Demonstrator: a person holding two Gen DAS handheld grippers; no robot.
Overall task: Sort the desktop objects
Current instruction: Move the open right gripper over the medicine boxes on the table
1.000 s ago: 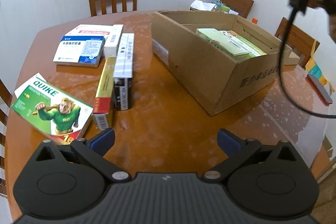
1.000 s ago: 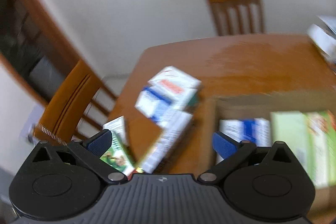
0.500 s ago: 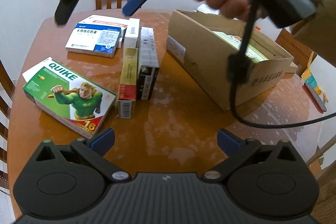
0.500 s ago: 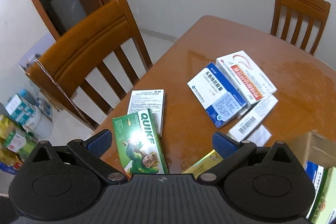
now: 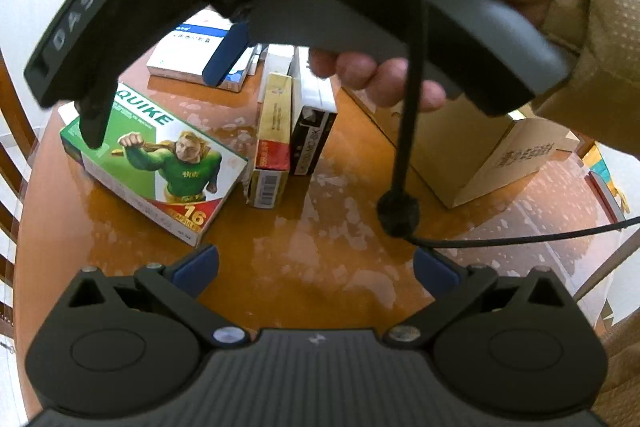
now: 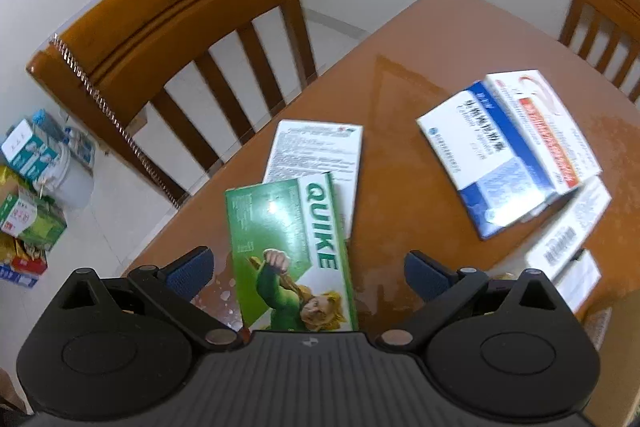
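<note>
A green QUIKE box (image 5: 160,163) lies at the left of the brown table (image 5: 312,235); in the right wrist view the QUIKE box (image 6: 288,247) sits between my right gripper's (image 6: 306,269) open fingers, just below them. A white leaflet box (image 6: 316,155) lies under it. A blue-and-white box (image 6: 488,163) and a red-striped white box (image 6: 548,131) lie beyond. A yellow box (image 5: 274,139) and a black-and-white box (image 5: 314,123) lie side by side. My left gripper (image 5: 316,267) is open and empty over bare table. The right gripper (image 5: 160,67) hovers above the QUIKE box.
A cardboard box (image 5: 500,155) stands at the right, partly hidden by the hand and cable (image 5: 404,107). A wooden chair (image 6: 180,39) stands at the table's left edge, another chair (image 6: 600,15) at the far side. Packages (image 6: 28,195) lie on the floor.
My right gripper has come down and nearer over the QUIKE box, now filling the top of the left wrist view. The left gripper has moved closer to the boxes.
</note>
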